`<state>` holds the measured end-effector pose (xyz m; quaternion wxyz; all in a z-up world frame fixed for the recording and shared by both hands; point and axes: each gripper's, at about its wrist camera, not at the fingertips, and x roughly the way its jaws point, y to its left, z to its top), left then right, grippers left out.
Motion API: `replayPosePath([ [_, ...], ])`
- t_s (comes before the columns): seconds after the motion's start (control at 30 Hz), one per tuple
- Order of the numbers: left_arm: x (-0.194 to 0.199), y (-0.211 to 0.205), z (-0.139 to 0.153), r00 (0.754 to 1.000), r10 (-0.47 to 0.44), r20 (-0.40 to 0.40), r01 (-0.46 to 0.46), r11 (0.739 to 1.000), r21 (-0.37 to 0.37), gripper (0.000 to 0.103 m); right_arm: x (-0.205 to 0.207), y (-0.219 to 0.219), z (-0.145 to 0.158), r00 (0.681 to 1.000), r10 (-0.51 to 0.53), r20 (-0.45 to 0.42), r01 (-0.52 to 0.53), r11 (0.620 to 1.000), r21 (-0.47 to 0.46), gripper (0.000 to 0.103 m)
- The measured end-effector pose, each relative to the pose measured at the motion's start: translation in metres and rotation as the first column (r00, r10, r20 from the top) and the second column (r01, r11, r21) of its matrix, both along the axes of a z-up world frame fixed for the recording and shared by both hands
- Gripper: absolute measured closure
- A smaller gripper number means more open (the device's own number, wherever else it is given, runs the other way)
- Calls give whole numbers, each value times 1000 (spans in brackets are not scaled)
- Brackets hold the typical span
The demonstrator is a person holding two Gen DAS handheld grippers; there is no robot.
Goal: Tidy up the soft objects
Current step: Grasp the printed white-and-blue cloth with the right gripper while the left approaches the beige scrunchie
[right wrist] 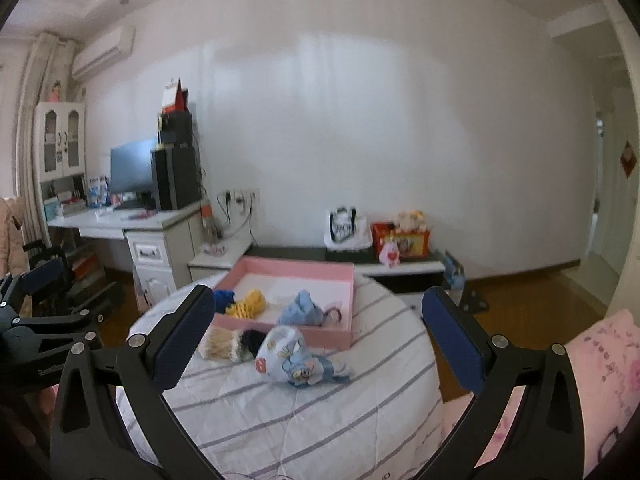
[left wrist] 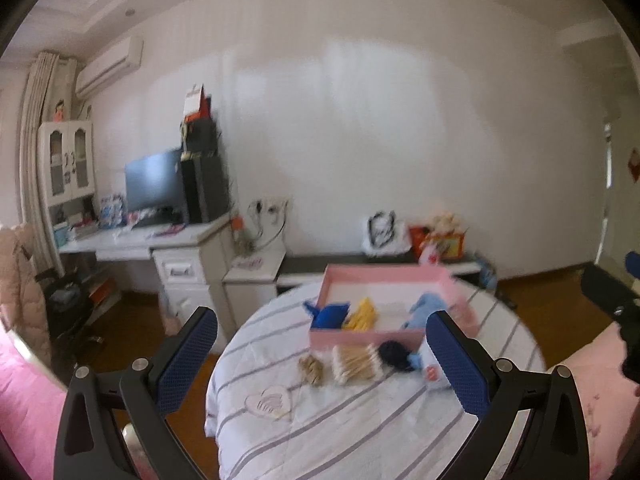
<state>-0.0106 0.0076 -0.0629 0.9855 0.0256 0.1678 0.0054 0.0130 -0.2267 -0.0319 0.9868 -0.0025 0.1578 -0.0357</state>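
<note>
Both the left tool (left wrist: pixel 322 350) and the right tool (right wrist: pixel 320 330) hover spread wide and empty above the striped bed (right wrist: pixel 320 420). A pink box (right wrist: pixel 320 270) on it holds yellow (right wrist: pixel 248 303) and light-blue soft items (right wrist: pixel 300 310); a patterned blue cloth (right wrist: pixel 294 356) lies just in front.

The left gripper (left wrist: pixel 322 344) is held level with its jaws spread wide, one blue-padded finger (left wrist: pixel 188 360) at 8 o'clock and the other at 4 o'clock of its own view, nothing between them. The right gripper (right wrist: pixel 320 336) is spread just as wide and empty, its fingers (right wrist: pixel 456 340) likewise at 8 and 4 o'clock. Each gripper shows at the other's frame edge, well apart.
</note>
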Motion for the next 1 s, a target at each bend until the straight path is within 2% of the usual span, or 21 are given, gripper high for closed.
replayPosePath([
  [0.33, 62, 11, -26, 983, 35, -179, -37, 999, -9, 0, 60, -2, -51, 979, 22, -204, -20, 1000, 11, 0],
  [0.63, 117, 33, -69, 947, 59, -317, -64, 998, -6, 0, 132, -3, -124, 901, 13, -433, -2, 1000, 26, 0],
  [0.8, 143, 47, -88, 926, 71, -371, -81, 997, -12, 0, 158, -2, -149, 866, 24, -499, -3, 999, 43, 0],
  [0.93, 155, 56, -101, 916, 73, -395, -90, 996, -25, 0, 169, 6, -158, 856, 64, -513, -33, 997, 68, 0],
  [1.0, 162, 59, -104, 911, 72, -406, -93, 995, -32, 0, 172, 11, -159, 860, 50, -508, -33, 999, 42, 0],
])
